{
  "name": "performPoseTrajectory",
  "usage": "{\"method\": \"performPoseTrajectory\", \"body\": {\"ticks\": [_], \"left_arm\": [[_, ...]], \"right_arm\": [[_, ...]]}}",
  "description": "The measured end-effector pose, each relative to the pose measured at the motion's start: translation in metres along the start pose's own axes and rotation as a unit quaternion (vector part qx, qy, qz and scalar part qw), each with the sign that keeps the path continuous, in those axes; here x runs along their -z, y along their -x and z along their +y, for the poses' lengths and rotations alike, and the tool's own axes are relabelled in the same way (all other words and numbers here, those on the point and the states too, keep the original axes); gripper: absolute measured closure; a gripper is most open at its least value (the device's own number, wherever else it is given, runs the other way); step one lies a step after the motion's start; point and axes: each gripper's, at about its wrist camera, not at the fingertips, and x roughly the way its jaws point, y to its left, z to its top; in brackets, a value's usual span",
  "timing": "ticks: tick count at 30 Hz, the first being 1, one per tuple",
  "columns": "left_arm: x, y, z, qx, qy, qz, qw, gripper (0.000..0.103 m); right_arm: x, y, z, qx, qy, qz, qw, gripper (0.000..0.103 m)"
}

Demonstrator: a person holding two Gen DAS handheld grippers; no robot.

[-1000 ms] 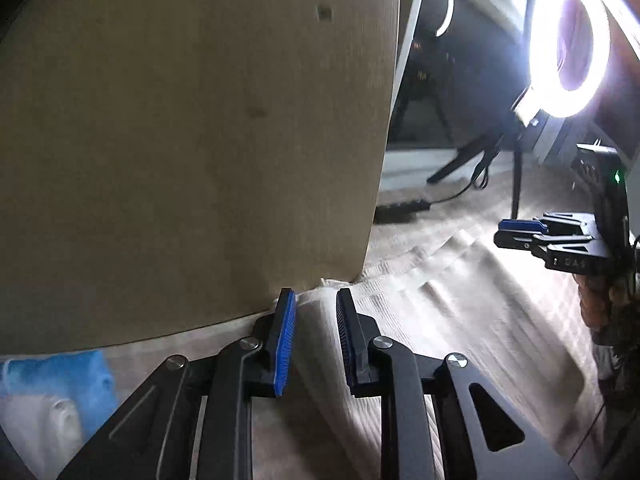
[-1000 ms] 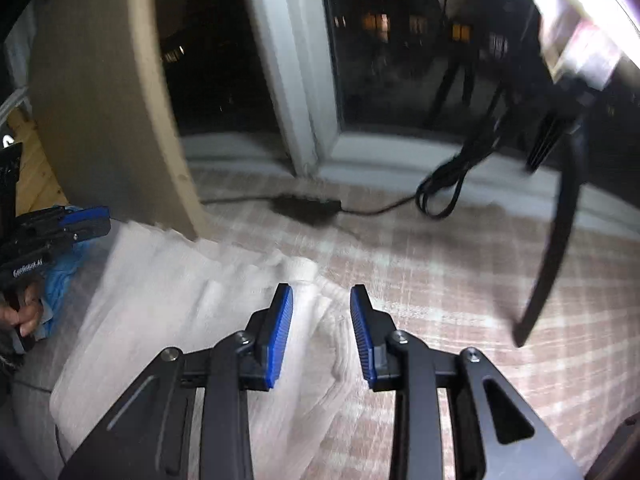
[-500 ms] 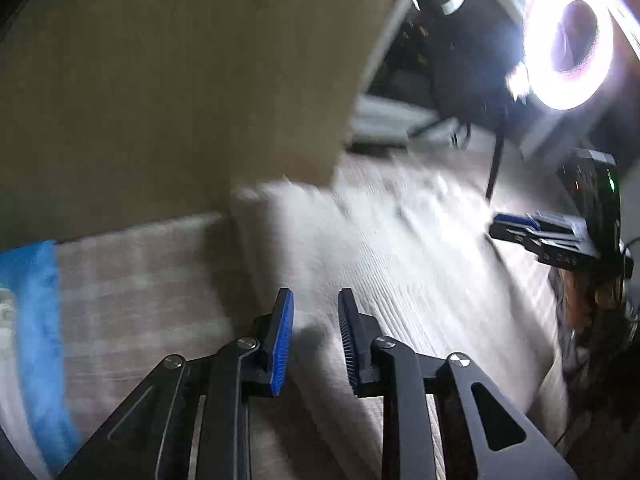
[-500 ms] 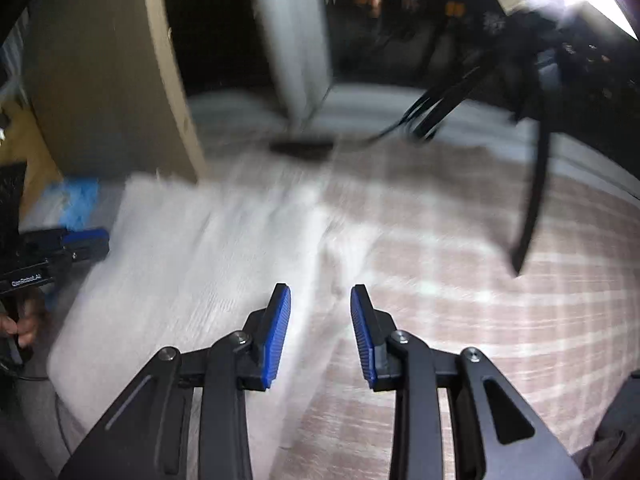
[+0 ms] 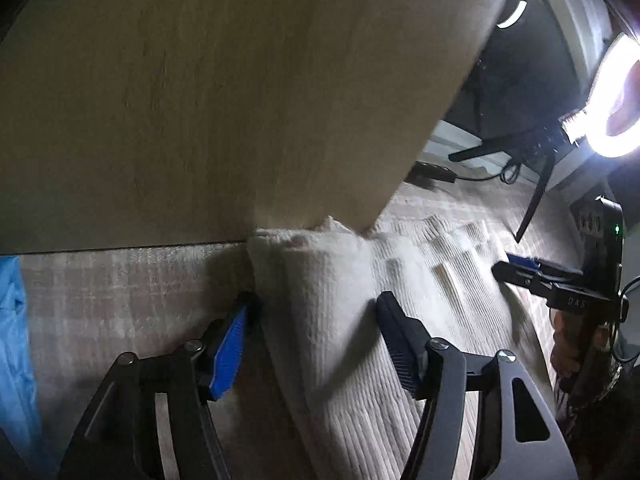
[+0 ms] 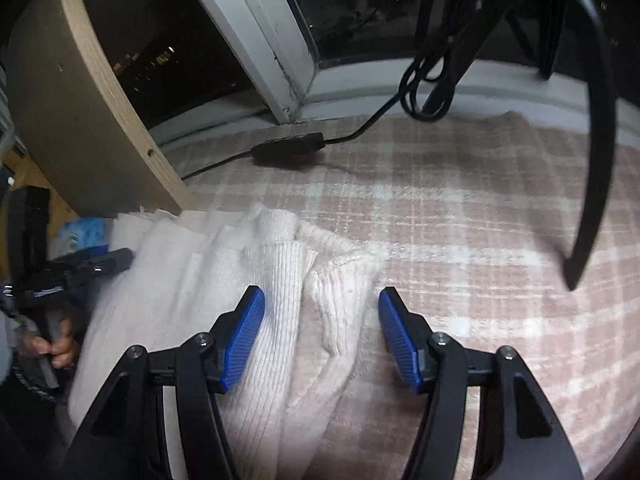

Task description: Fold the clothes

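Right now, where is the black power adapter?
In the right wrist view the adapter lies at upper centre on the plaid blanket, just below the window frame, beyond the white sweater and right of the wooden panel.

The left gripper [image 5: 316, 336] hangs low over a cream knit [image 5: 340, 320] lying on a plaid blanket [image 5: 120, 292]. Its jaws are opening, the knit's folded edge between them, neither pad pressing on it. The knit's far end butts against a tall wooden panel [image 5: 220, 100]. Across the knit, toward the right edge, the right gripper [image 5: 532, 274] points in over the cloth, a hand [image 5: 568, 344] beneath it. A ring light [image 5: 612, 96] glares by the window. Something blue [image 5: 16, 340] lies at the left edge.
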Motion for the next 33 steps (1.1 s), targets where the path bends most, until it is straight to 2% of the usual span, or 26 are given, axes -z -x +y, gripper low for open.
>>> {"method": "performPoseTrajectory", "body": {"ticks": [6,7,8,10,12,16,18,23,28,31,33], "left_arm": [[-0.004,-0.004,0.0,0.002,-0.013,-0.009,0.9999,0.042],[-0.005,-0.004,-0.001,0.002,-0.015,-0.009,0.9998,0.051],[-0.004,-0.005,-0.002,0.011,-0.018,-0.005,0.9998,0.057],[-0.002,-0.004,-0.004,0.026,-0.024,-0.001,0.9994,0.079],[0.0,0.001,-0.008,0.031,-0.033,-0.003,0.999,0.083],[0.007,0.033,-0.014,0.038,-0.035,-0.026,0.9983,0.085],[0.012,0.059,-0.016,0.049,-0.032,-0.042,0.9974,0.085],[0.025,0.134,-0.035,0.064,-0.064,-0.085,0.9922,0.086],[0.025,0.199,-0.064,0.075,-0.11,-0.141,0.9811,0.086],[0.042,0.243,-0.079,0.07,-0.137,-0.181,0.9713,0.086],[0.057,0.256,-0.084,0.068,-0.147,-0.19,0.9682,0.086]], "right_arm": [[-0.007,-0.006,-0.01,-0.04,-0.008,-0.001,0.999,0.046],[-0.007,-0.008,-0.01,-0.048,-0.007,0.002,0.999,0.051],[-0.007,-0.009,-0.008,-0.055,-0.005,0.004,0.998,0.065],[-0.006,-0.01,-0.005,-0.068,-0.002,0.008,0.998,0.076],[-0.005,-0.006,0.0,-0.064,0.008,0.0,0.998,0.081],[-0.001,0.02,0.008,-0.067,0.026,-0.024,0.997,0.084],[0.004,0.045,0.013,-0.076,0.029,-0.044,0.996,0.084],[0.02,0.118,0.04,-0.086,0.056,-0.098,0.99,0.085],[0.036,0.193,0.079,-0.075,0.101,-0.156,0.98,0.085],[0.053,0.232,0.102,-0.05,0.134,-0.194,0.971,0.086],[0.073,0.247,0.111,-0.032,0.148,-0.207,0.967,0.086]]}}
